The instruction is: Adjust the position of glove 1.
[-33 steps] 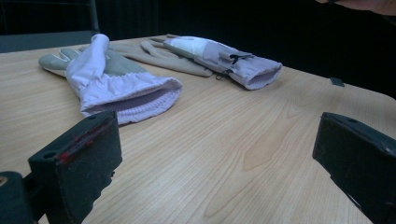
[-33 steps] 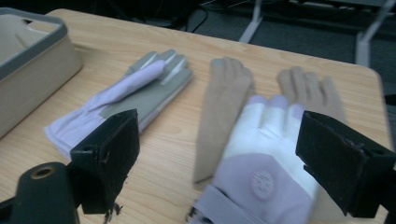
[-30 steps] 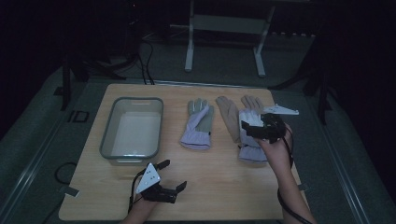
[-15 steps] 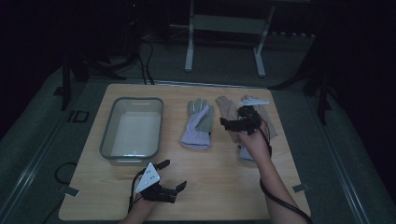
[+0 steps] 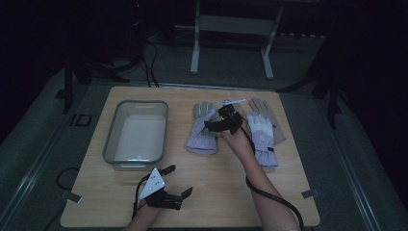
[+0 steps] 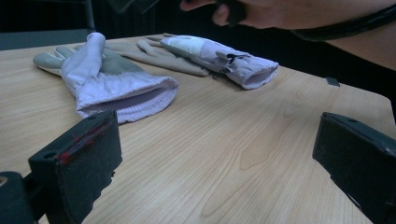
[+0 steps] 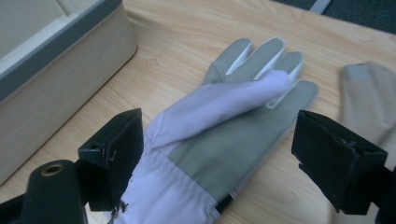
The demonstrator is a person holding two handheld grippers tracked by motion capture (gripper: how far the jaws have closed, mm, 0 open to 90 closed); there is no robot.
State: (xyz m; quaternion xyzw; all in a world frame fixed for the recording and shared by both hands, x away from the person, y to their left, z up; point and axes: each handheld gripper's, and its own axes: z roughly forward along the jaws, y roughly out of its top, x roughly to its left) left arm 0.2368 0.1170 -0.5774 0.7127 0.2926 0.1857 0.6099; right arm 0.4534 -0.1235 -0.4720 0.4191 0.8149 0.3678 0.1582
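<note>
The counter [image 5: 288,192] carries a grey bin [image 5: 137,132] at the left, empty, and two gloves beside it. The left glove [image 7: 219,135] lies flat just right of the bin, thumb folded over the palm — soft, light, floppy cloth, best pinched at the cuff or across the palm. The right hand-held gripper [image 7: 217,154] hangs over it, jaws spread wide. The other glove [image 5: 262,137] lies close alongside; nothing blocks the way. The left hand-held gripper [image 5: 173,185] rests released near the front edge.
</note>
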